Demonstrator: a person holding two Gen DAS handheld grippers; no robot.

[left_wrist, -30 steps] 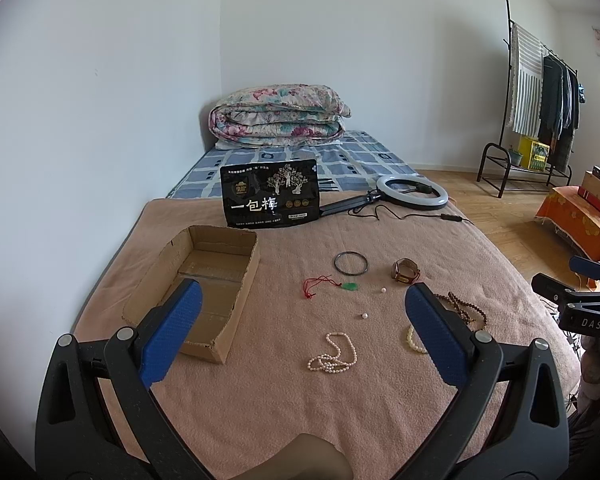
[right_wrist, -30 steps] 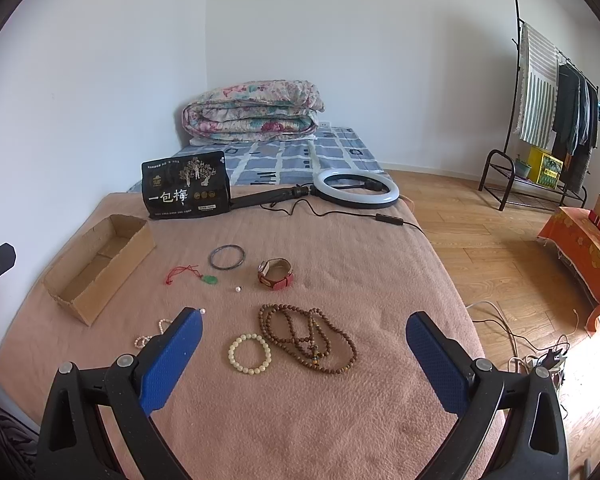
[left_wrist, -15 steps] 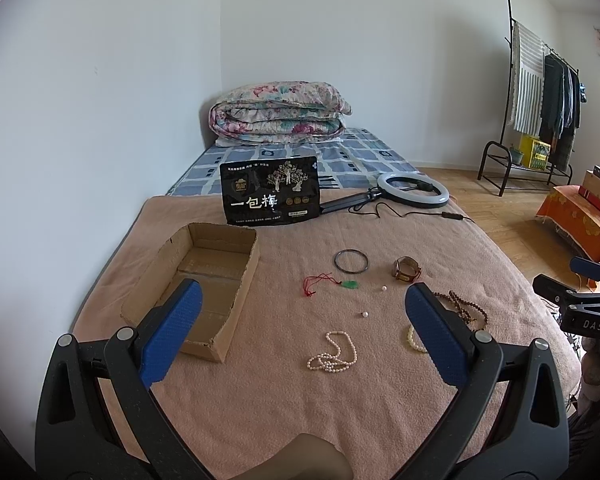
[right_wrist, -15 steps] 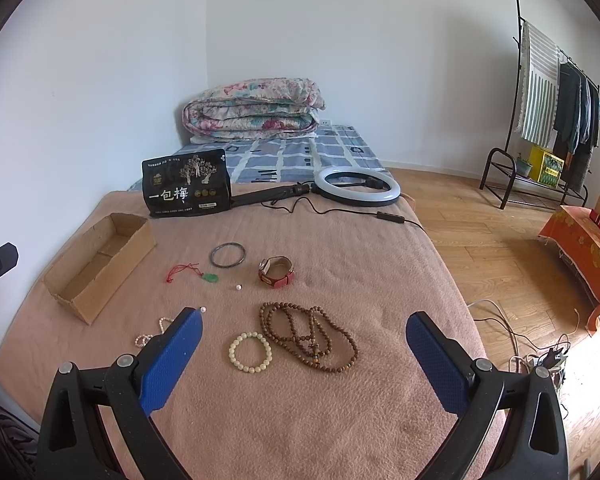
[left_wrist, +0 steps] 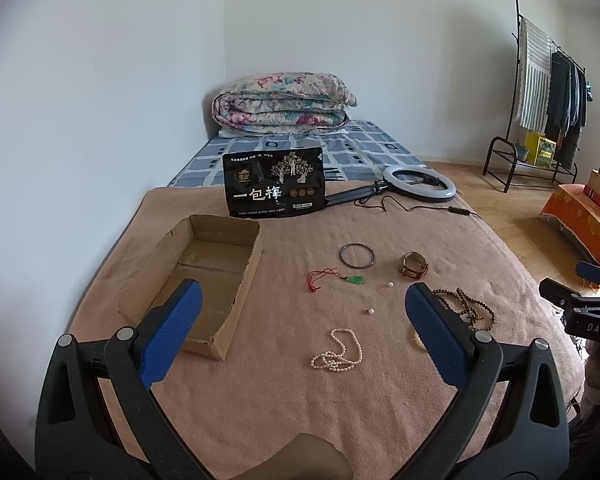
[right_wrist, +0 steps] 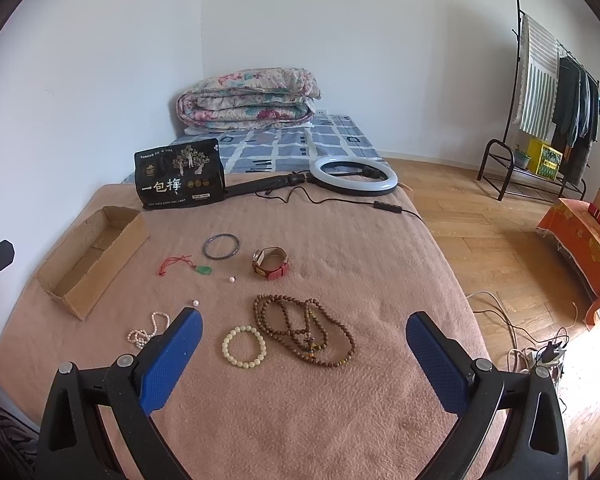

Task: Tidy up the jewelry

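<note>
Since the cardboard box (left_wrist: 204, 276) sits empty and the pearl necklace (left_wrist: 338, 354), bangle (right_wrist: 221, 246), watch (right_wrist: 271, 263) and wooden beads (right_wrist: 304, 330) lie scattered on the blanket (right_wrist: 300, 420), nothing's been sorted yet, with left gripper (left_wrist: 300, 334) and right gripper (right_wrist: 304, 354) both held wide open, empty.

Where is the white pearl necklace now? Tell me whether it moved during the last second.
No. The white pearl necklace keeps the same spot, just right of the open cardboard box, in the left wrist view.
</note>
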